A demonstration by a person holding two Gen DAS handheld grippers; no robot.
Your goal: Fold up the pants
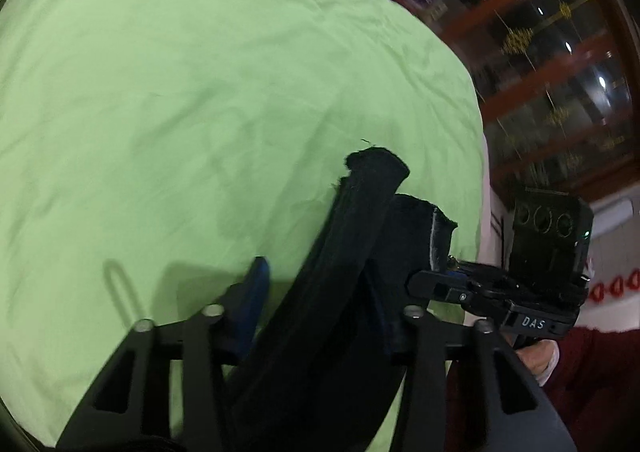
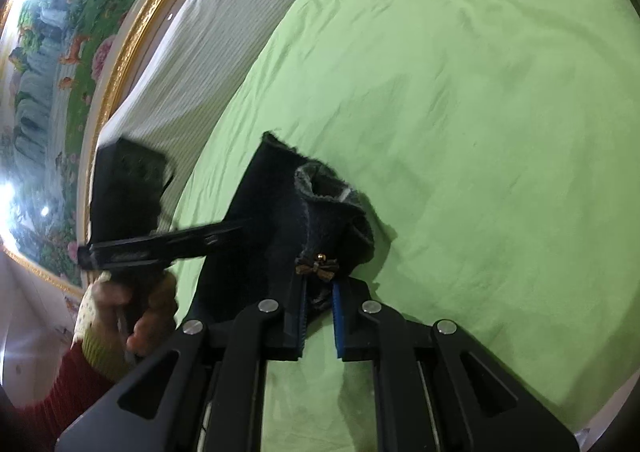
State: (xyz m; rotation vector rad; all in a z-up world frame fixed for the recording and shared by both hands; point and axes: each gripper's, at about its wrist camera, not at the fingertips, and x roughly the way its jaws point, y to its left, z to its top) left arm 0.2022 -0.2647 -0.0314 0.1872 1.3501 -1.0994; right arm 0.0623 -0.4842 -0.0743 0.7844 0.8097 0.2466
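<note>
Both grippers hold the dark pants [image 1: 352,252] up above a light green sheet [image 1: 180,92] that covers the bed, and nothing of the garment lies flat on the cloth. In the left wrist view the left gripper [image 1: 320,316] has its blue-padded fingers [image 1: 256,292] spread fairly wide, yet a thick band of the black fabric fills the gap between them and rises forward in a curved roll — the grip looks closed on that bunch rather than loose. The right gripper shows here too, coming in from the right side with its black body marked "DAS" and its tips meeting the pants at their right-hand edge. In the right wrist view the right gripper [image 2: 319,316] stands with its jaws only narrowly parted, the blue pads pinching a thin edge of the pants [image 2: 280,212] just below a small brown bow with a gold bead [image 2: 318,264]. Above the bow the fabric opens into a tube with a grey fleecy lining. The left gripper [image 2: 224,236] reaches across from the left, held by a hand [image 2: 132,312] in a red sleeve with a pale cuff. A gold-framed landscape painting [image 2: 72,52] hangs on the wall behind, beside a striped pale cover [image 2: 208,32] — while the left view shows a red-brown glass cabinet [image 1: 540,52].
</note>
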